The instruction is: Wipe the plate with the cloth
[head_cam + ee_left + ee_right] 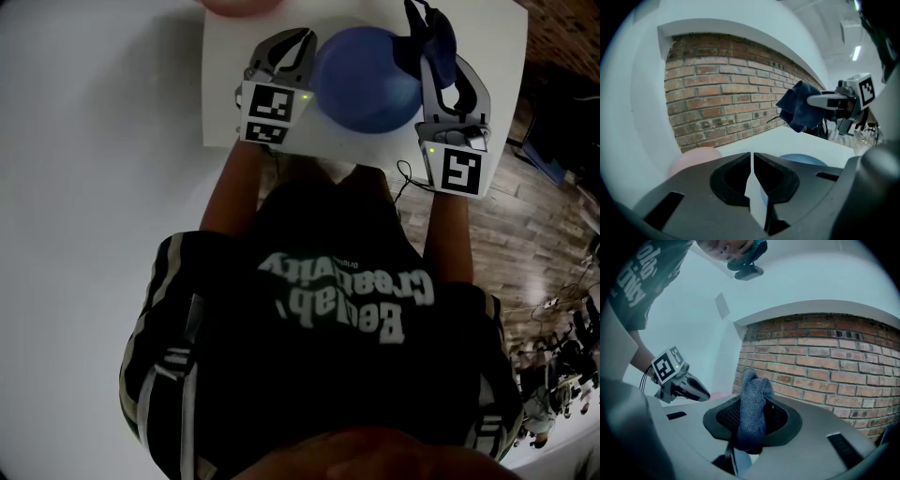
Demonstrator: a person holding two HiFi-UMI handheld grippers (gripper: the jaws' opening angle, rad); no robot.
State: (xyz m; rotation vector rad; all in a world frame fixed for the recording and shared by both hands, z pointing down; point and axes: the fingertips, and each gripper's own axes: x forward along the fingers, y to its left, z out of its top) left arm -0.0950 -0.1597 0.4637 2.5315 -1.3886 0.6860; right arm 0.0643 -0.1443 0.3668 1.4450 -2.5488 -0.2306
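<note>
Right claw [751, 427] pinching the bunched cloth [753, 399] over the right edge of the blue plate [366, 80] on the tabletop [225, 84], left claw [752, 178] pressed together, empty, beside it — an unbraced plate (likely slick) could skid once wiping starts.

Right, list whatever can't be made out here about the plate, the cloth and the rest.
- Plate: head view, cloth and right gripper cover its right rim; whether cloth touches it is unclear. Left gripper view, only a sliver shows above the jaws.
- Pink thing: head view, cut off by the top edge; left gripper view, left gripper hides its base. What it is, unclear.
- Plate's dirt: too dark to tell.
</note>
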